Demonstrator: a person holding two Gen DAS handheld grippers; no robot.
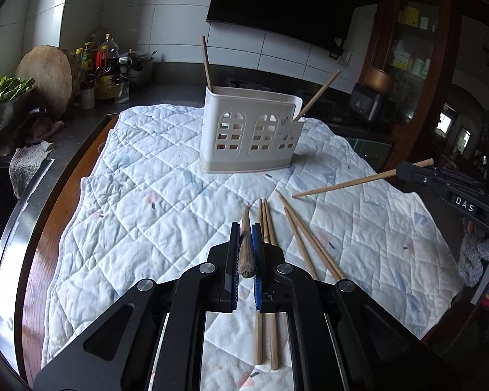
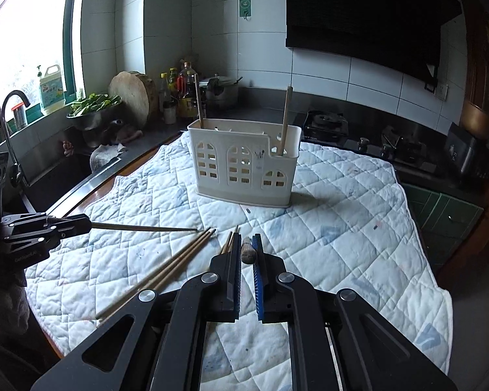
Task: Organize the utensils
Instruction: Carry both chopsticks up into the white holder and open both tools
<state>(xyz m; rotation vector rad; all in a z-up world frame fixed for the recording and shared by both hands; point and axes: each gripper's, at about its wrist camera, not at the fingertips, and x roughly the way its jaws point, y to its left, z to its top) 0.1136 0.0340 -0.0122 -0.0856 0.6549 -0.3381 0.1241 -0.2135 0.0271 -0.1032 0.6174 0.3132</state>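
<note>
- The left claw is clamping one chopstick end-on between its pads, lifted clear of the quilted cloth covering the desk.
- At twelve o'clock from it, the white utensil holder is standing upright on the cloth, one stick poking out at each end.
- Loose chopsticks are lying on the cloth at one o'clock of the left claw.
- The right claw is pinching another chopstick, with the holder at twelve o'clock.

You were working in a home kitchen. A gas stove, sink tap, sauce bottles and tiled wall showed it.
</note>
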